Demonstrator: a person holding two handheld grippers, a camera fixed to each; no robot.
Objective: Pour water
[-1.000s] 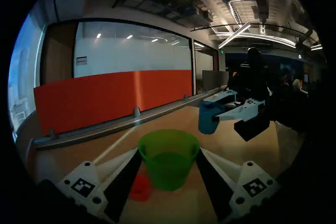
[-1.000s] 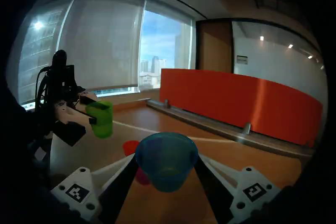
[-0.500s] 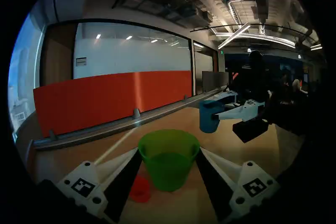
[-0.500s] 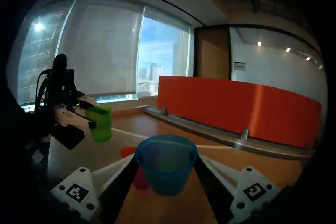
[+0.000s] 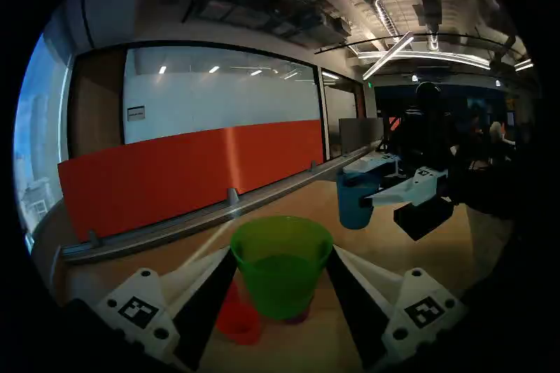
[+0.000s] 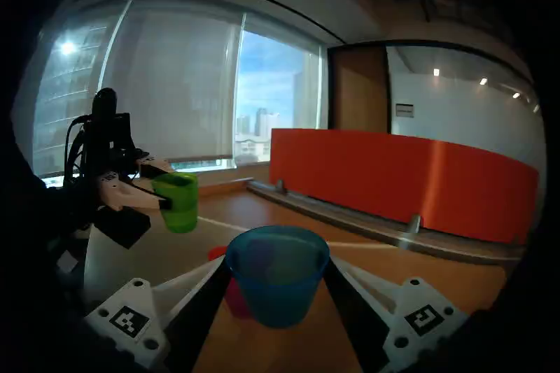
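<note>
Left gripper view: left gripper (image 5: 281,255) fingers clamp the upright green cup (image 5: 281,283), held above the table (image 5: 392,250). Right gripper view: right gripper (image 6: 277,265) fingers clamp the upright blue cup (image 6: 277,297) above the table's middle.

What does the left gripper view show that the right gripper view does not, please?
Left gripper view: ceiling light strips overhead. Right gripper view: a bright window with city towers outside. Shared: the green cup and the blue cup, both held off the wooden table, a red cup and the orange partition.
</note>
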